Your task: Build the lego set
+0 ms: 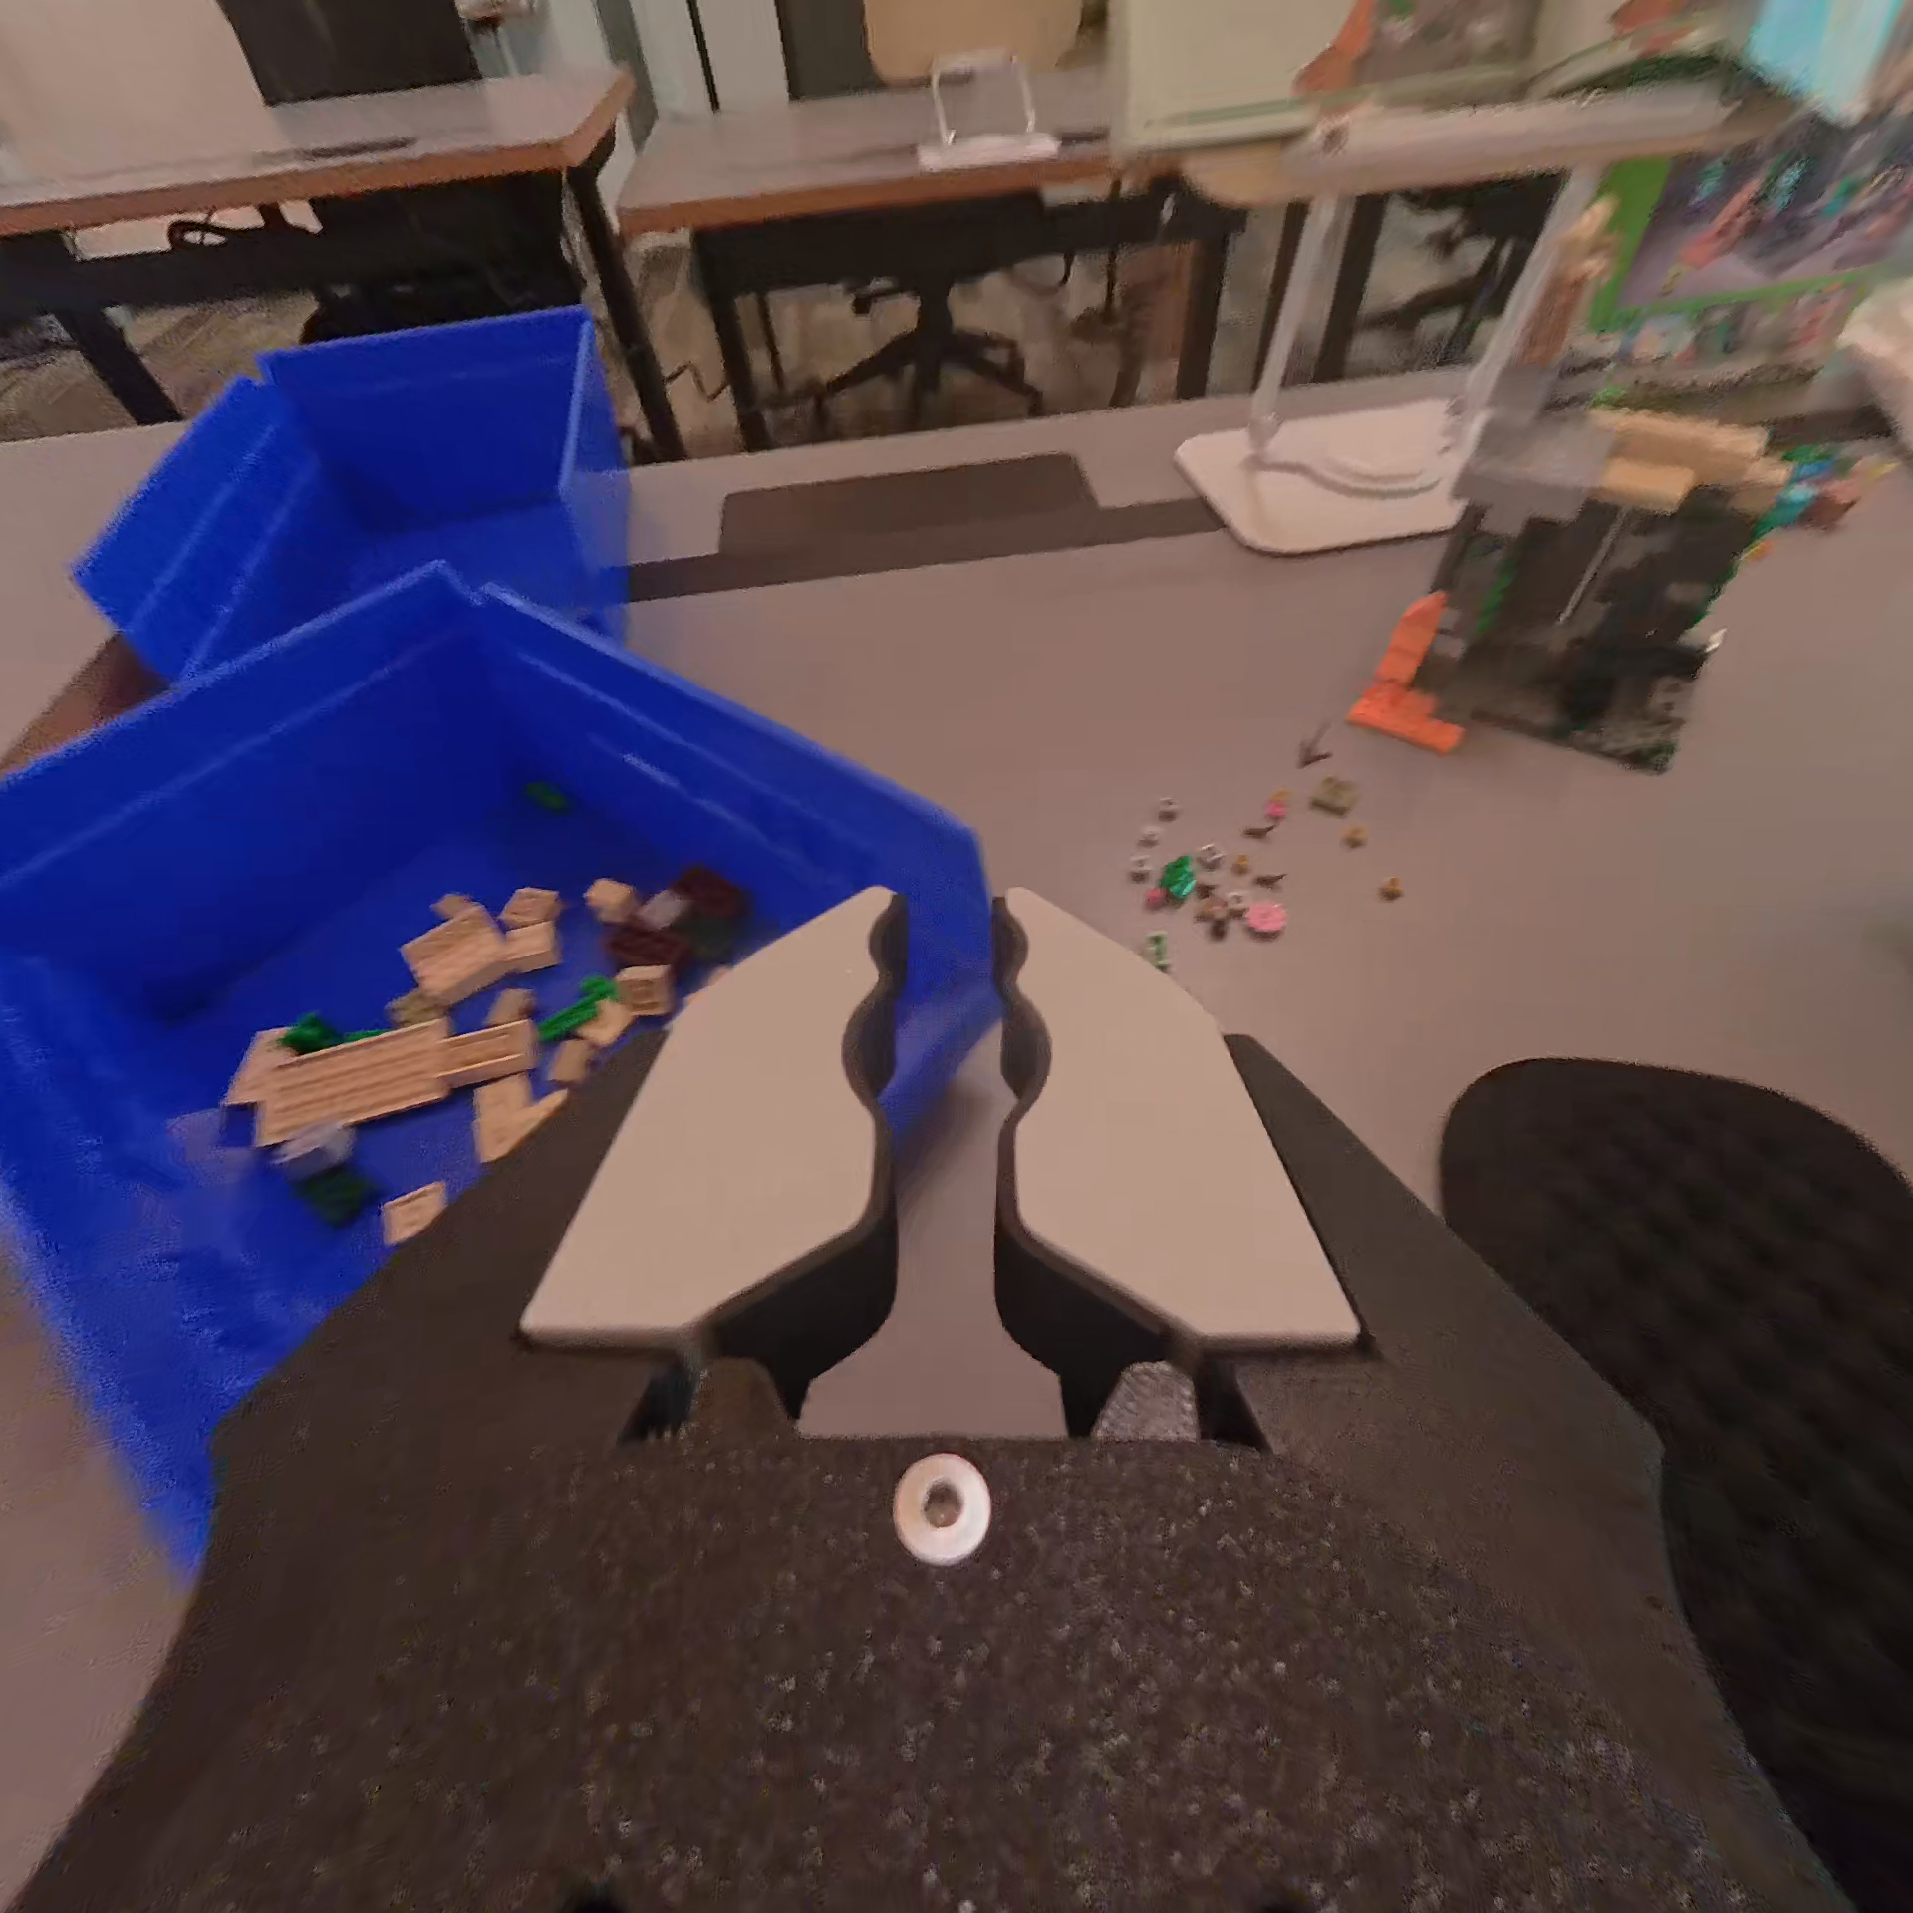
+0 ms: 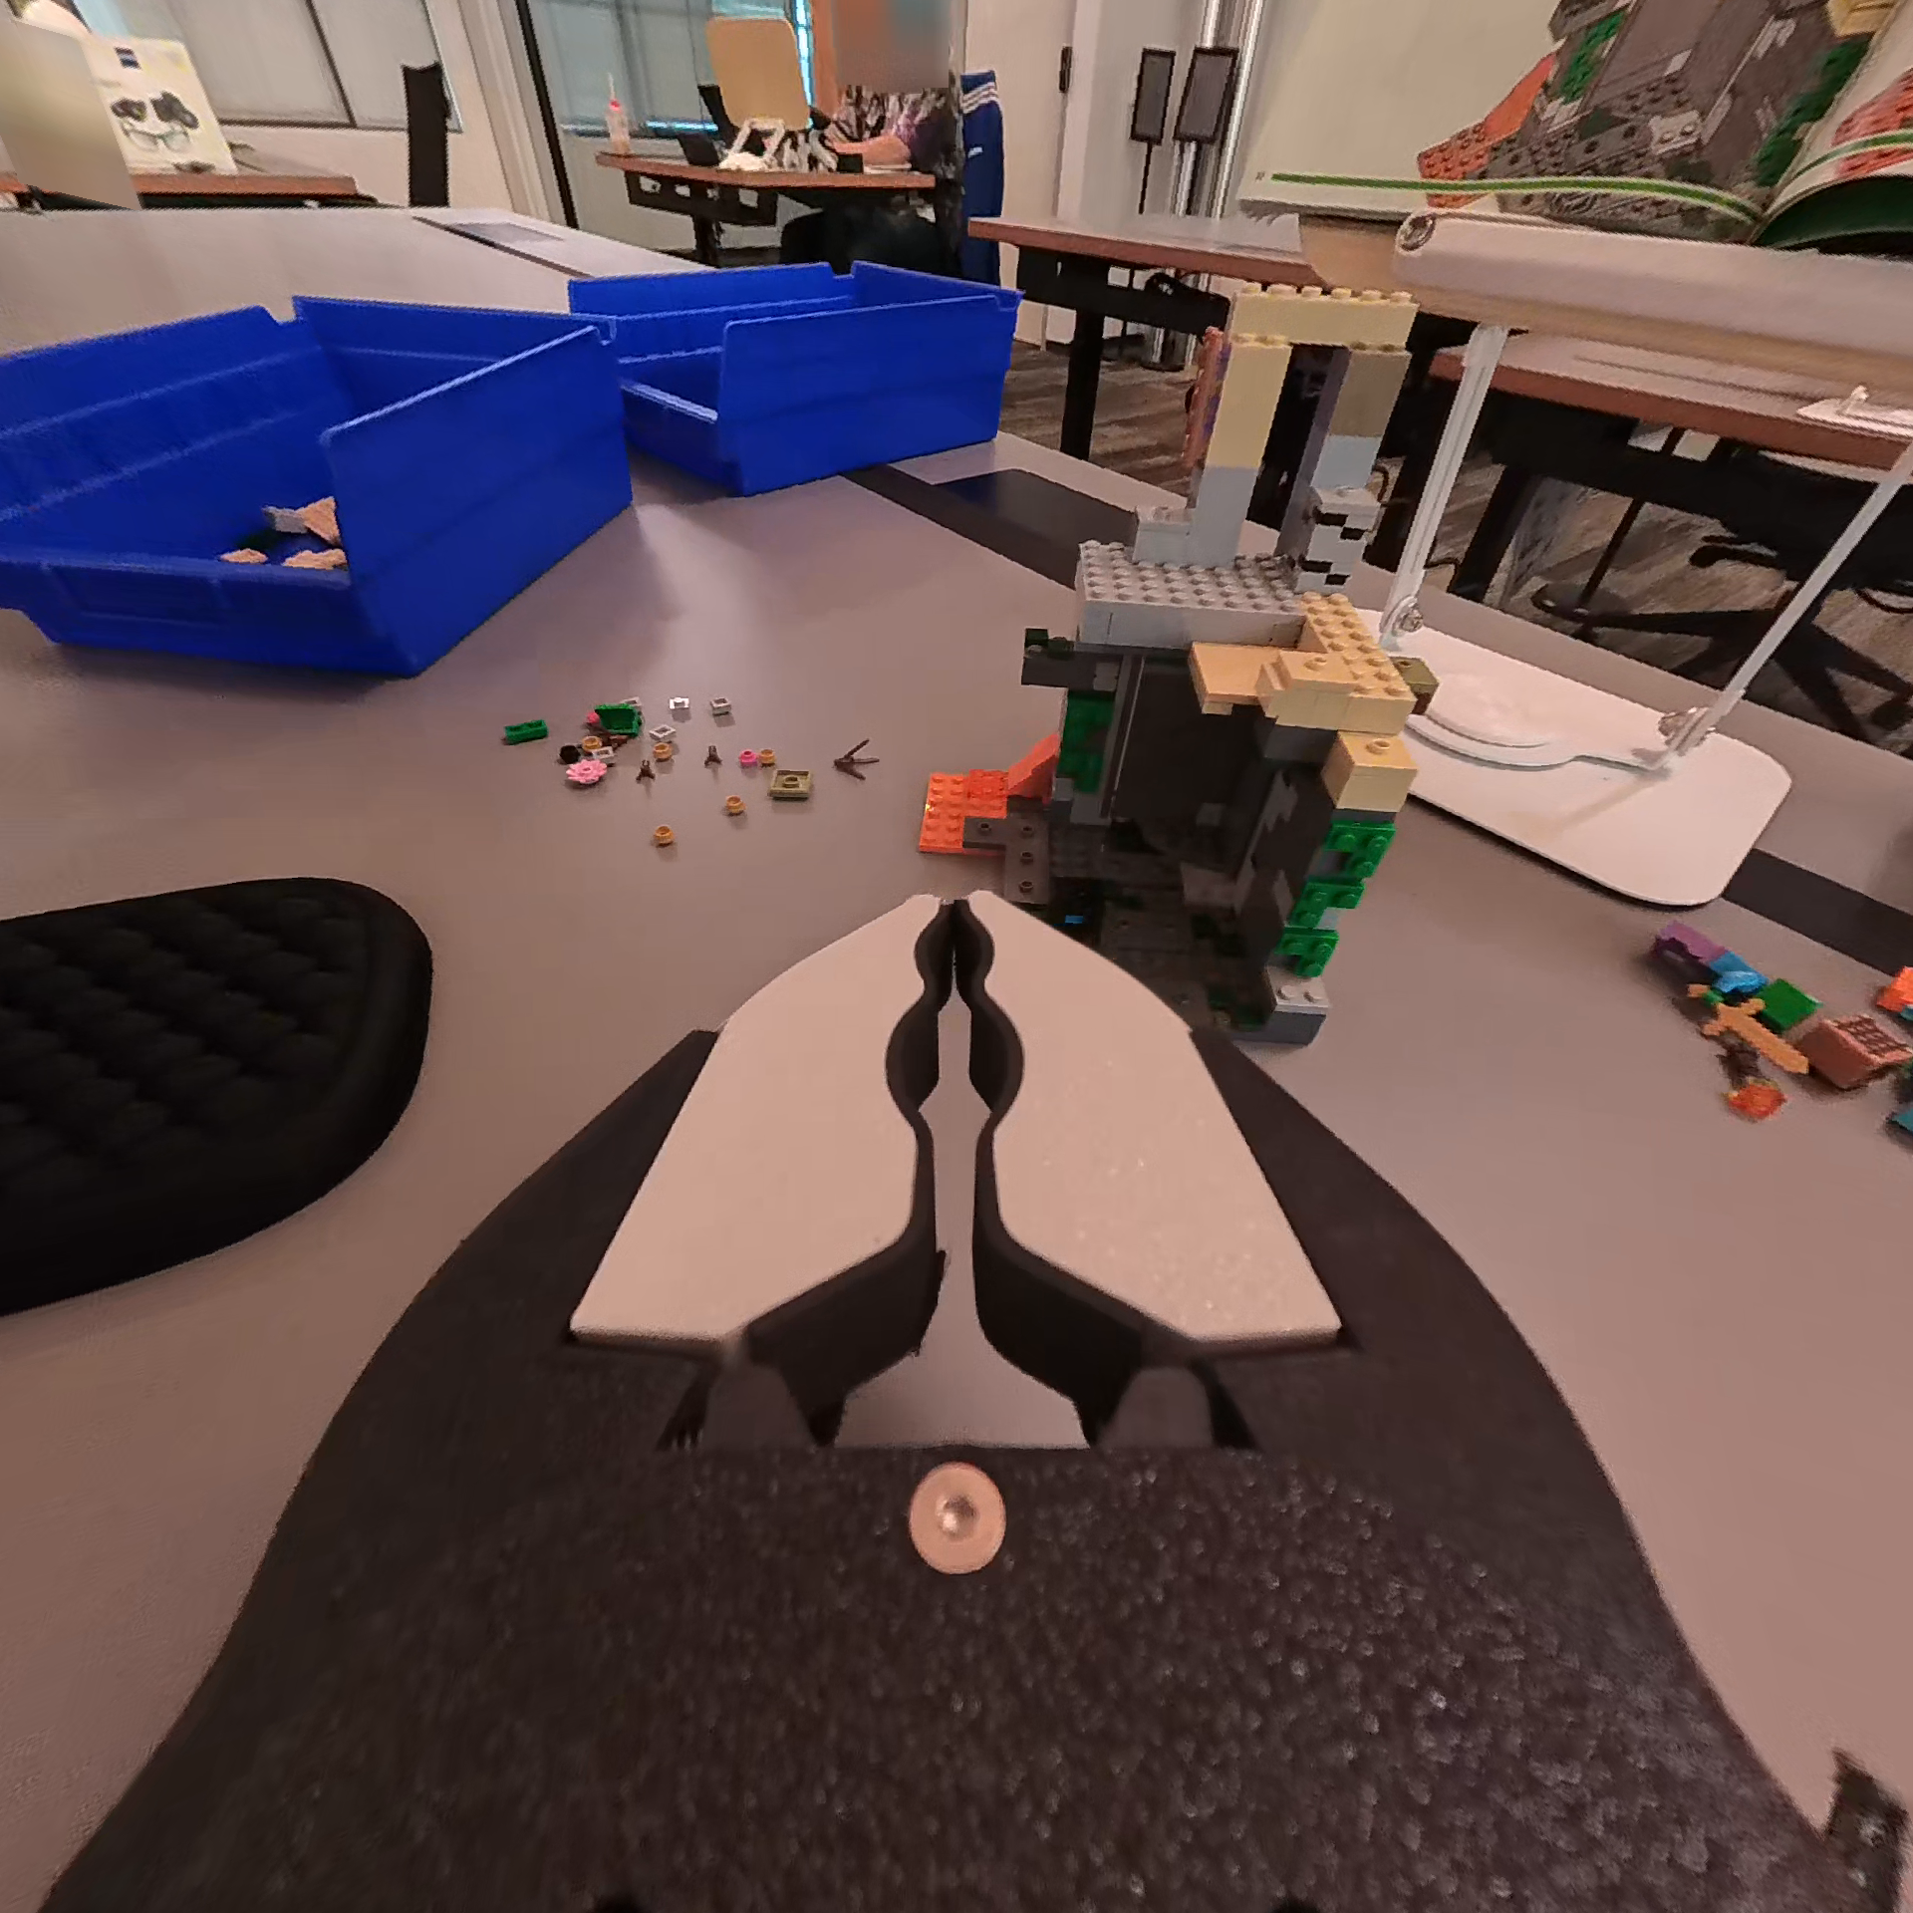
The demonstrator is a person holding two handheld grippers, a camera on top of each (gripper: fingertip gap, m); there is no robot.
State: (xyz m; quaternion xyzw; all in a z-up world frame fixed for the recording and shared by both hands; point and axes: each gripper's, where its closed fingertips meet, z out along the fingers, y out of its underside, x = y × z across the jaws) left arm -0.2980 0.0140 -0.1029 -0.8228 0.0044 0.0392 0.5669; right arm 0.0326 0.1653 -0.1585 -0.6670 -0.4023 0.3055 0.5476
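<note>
Left wrist view first: we see our left gripper held above the grey table with a narrow gap between its fingertips and nothing gripped between them. Just left of the fingers, and partly behind them, sits a blue bin holding loose tan, green and dark red bricks. Farther ahead on the left stands a second blue bin. Ahead and slightly right of the tips we find a scatter of tiny pieces on the table. Well ahead to the right stands the partly built lego model, blurred, with an orange piece at its foot, and beyond it the white base of a stand. Near our right side lies a black textured pad.

Right wrist view: our right gripper has its tips almost touching, with nothing between them. Just ahead and to the right rises the lego model, grey and dark with tan bricks on top, green ones down its right edge and an orange plate at its left foot. Ahead to the left we see the tiny pieces, and beyond them both blue bins. The black pad lies to our left. Far right lie a few coloured parts, with the white stand behind the model carrying an open instruction booklet.
</note>
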